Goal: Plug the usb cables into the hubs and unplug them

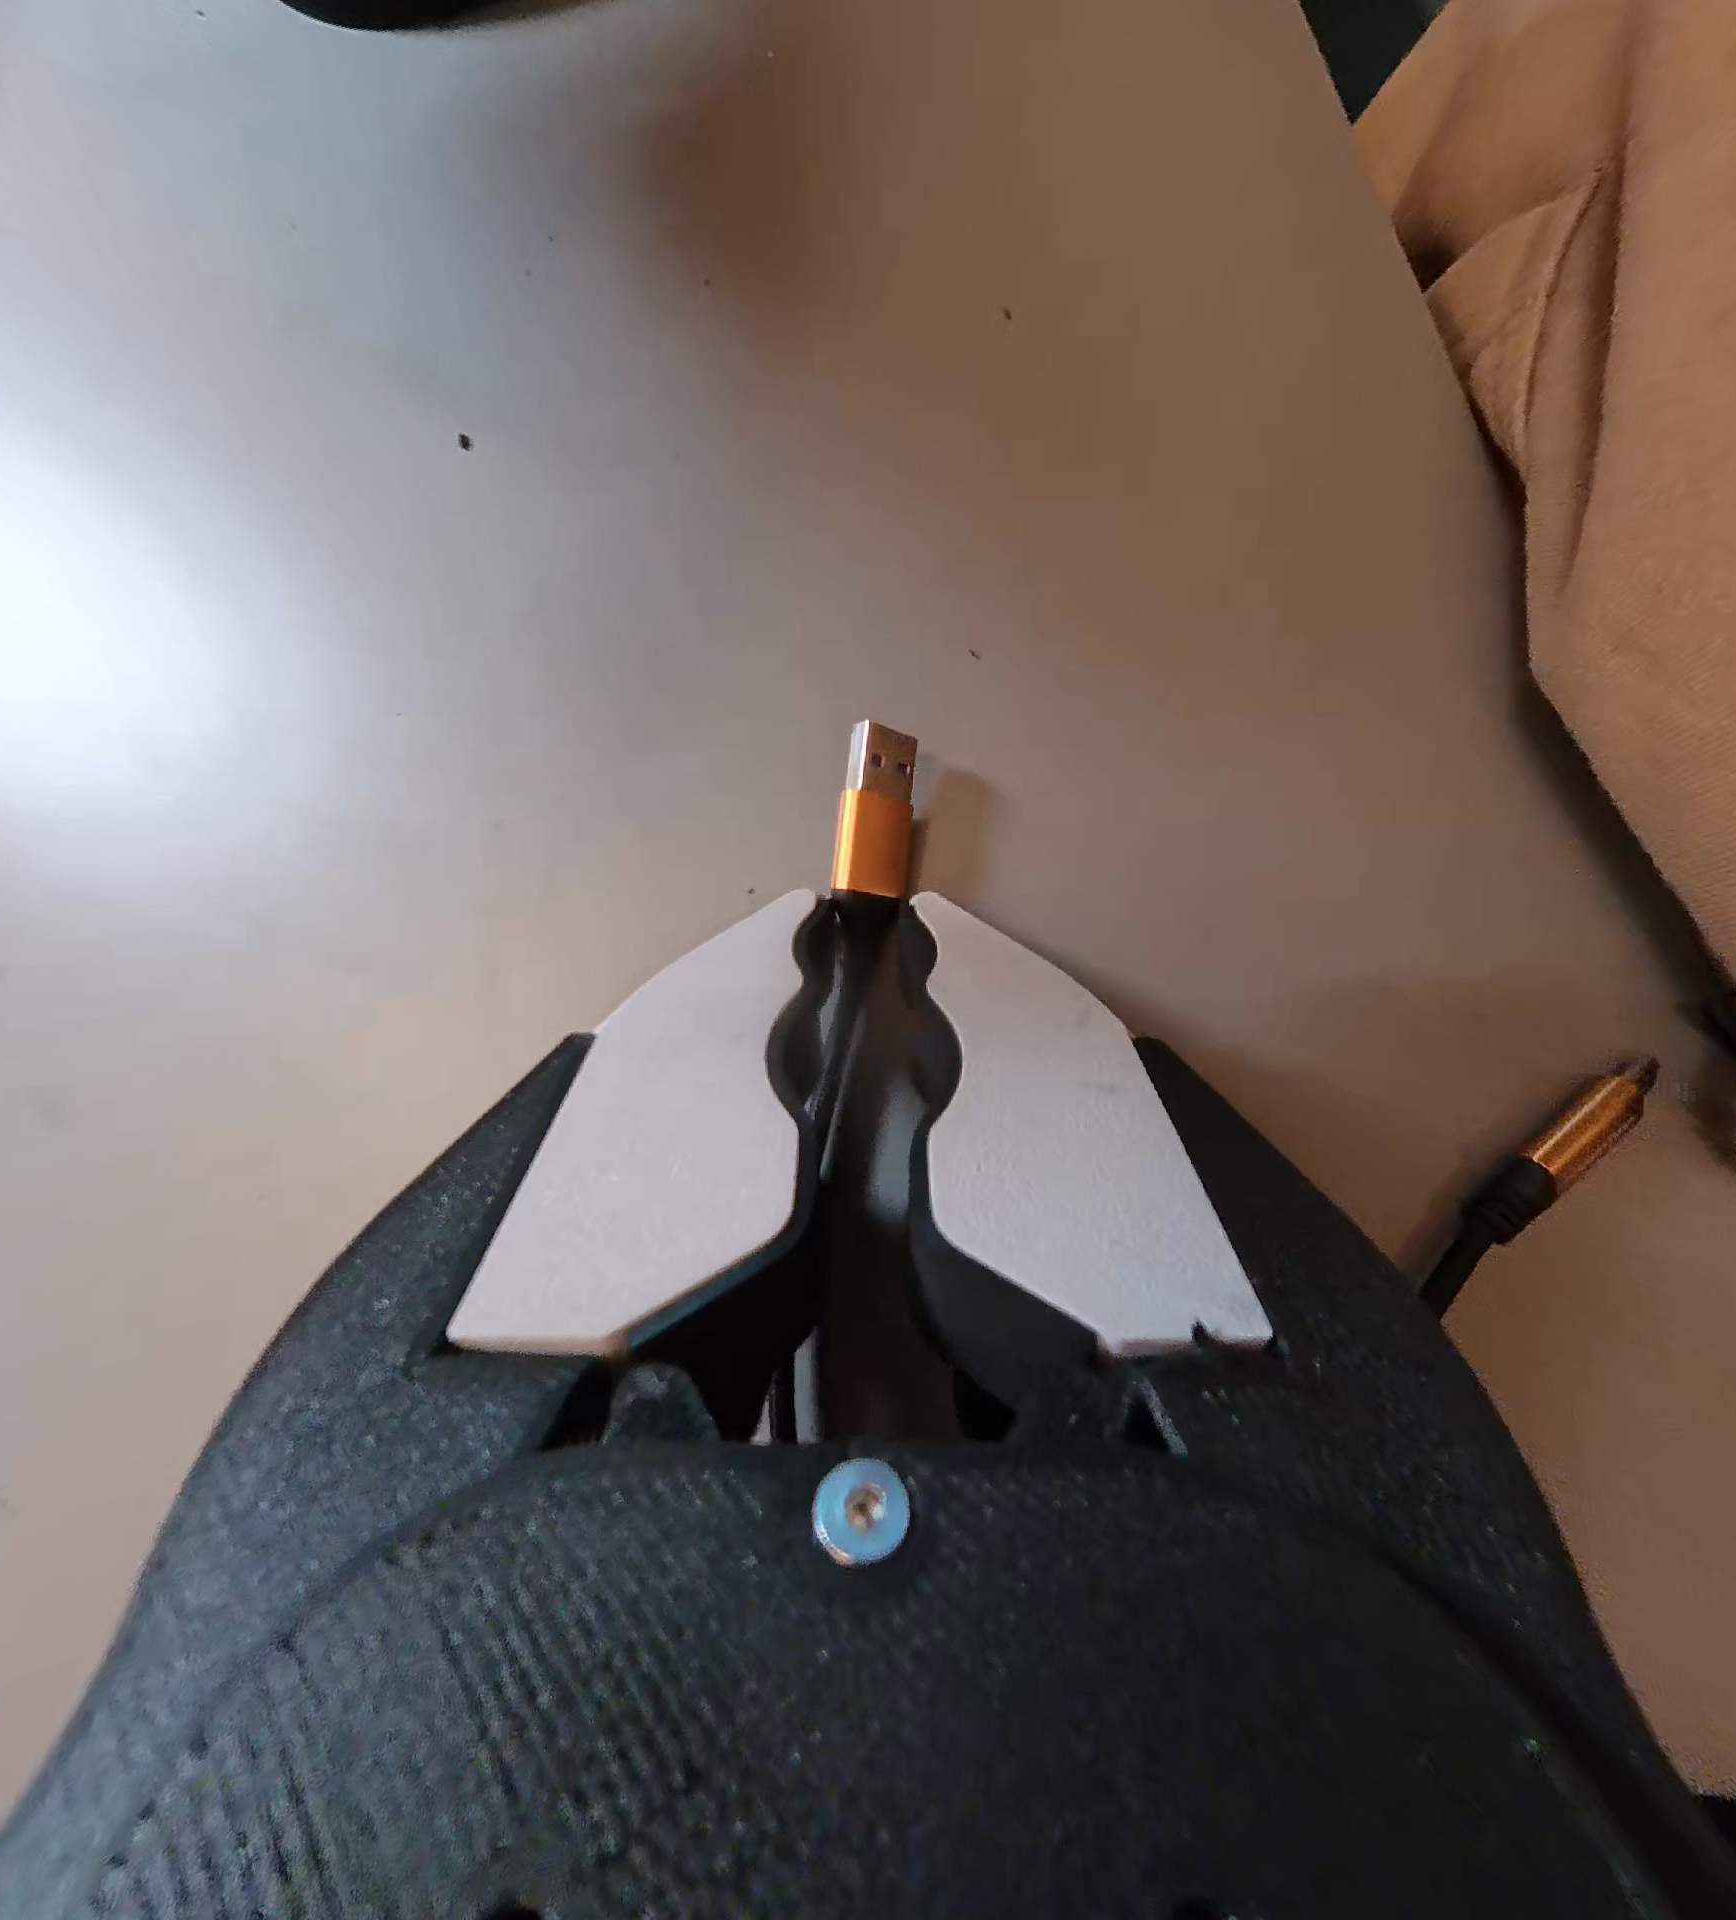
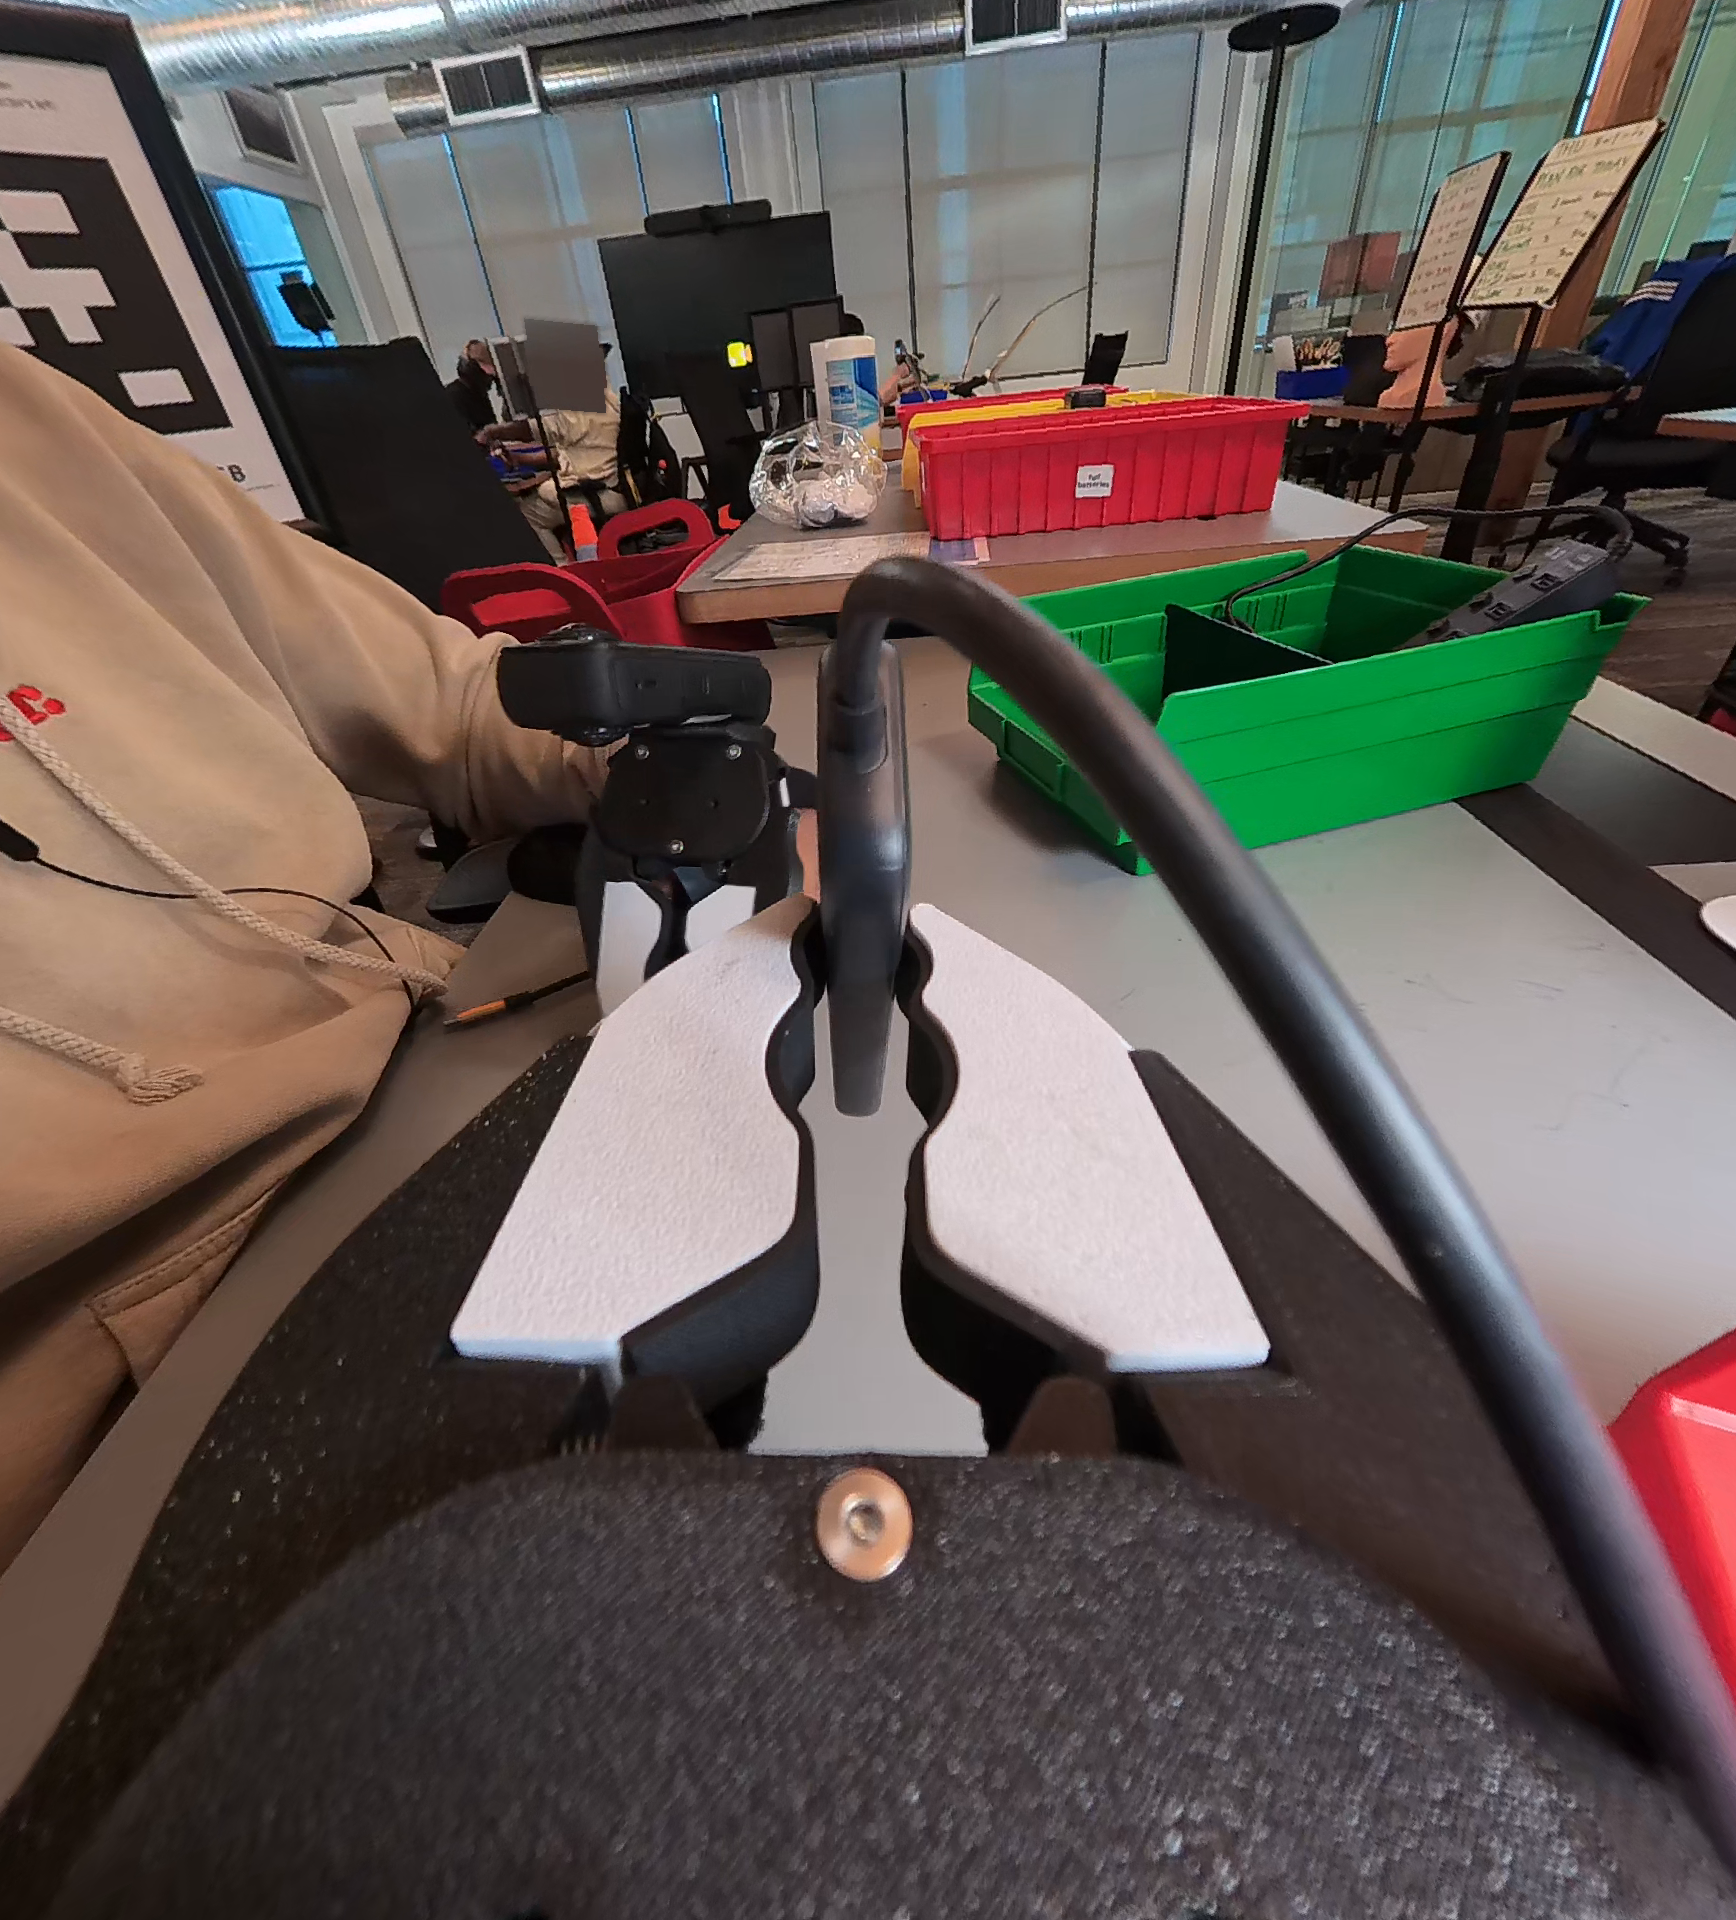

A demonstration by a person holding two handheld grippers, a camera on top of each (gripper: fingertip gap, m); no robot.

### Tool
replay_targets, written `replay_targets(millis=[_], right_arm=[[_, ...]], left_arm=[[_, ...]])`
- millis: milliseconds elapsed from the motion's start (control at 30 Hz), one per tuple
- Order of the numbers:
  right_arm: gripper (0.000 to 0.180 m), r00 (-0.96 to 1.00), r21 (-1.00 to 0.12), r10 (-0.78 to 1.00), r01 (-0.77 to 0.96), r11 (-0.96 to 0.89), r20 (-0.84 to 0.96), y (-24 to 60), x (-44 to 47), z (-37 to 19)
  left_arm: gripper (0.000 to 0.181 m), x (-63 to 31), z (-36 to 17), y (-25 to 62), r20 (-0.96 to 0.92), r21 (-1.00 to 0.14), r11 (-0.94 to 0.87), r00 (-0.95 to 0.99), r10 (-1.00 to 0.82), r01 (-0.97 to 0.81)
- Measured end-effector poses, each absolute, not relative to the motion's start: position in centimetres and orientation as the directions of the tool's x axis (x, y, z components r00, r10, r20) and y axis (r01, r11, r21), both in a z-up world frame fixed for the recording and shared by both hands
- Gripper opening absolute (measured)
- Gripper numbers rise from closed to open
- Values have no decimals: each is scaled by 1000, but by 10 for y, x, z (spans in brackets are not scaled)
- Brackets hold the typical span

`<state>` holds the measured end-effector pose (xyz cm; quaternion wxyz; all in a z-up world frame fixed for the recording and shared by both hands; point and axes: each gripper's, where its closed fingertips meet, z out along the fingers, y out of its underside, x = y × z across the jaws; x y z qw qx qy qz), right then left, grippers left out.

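Cable (image 1: 836, 1049) behind the orange USB plug (image 1: 874, 831) hides inside the left gripper (image 1: 869, 902), clamped on the plug. Right gripper (image 2: 859, 925) pinches the dark hub (image 2: 862, 831); its ports face away.

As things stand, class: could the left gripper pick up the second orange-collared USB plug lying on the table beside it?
Probably not yet. The left gripper is shut on a USB plug, so it has no free grip. The second plug lies close on the grey table with nothing between them.
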<state>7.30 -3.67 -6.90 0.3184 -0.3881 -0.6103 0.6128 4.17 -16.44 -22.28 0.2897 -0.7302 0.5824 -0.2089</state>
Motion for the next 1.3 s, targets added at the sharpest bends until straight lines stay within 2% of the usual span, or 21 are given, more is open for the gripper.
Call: replay_targets(millis=[67, 267, 533, 933, 1133, 1300], right_arm=[[12, -501, -995, 861, 86, -48, -85, -38, 73, -69], [12, -533, -994, 841, 102, -41, -90, -45, 75, -71], [12, -594, -990, 797, 140, -28, -107, -59, 76, -79], [12, -666, -988, 736, 153, -27, -123, -75, 78, -83], [12, -684, -986, 718, 165, -22, -131, -81, 77, -87], [12, -661, -979, 739, 202, 2, -134, -83, 71, -94]], left_arm=[[12, 41, -216, -159, -40, -703, -156, 257, -965, -694], [11, 36, -164, -148, 51, -880, -193, 316, -947, -435], [11, 31, -133, -146, 202, -934, -274, 297, -933, -227], [9, 20, -126, -124, 170, -938, -285, 455, -874, -197], [9, 23, -118, -123, 82, -948, -222, 500, -862, -228], [9, 25, -120, -119, -63, -931, -152, 556, -829, -332]])
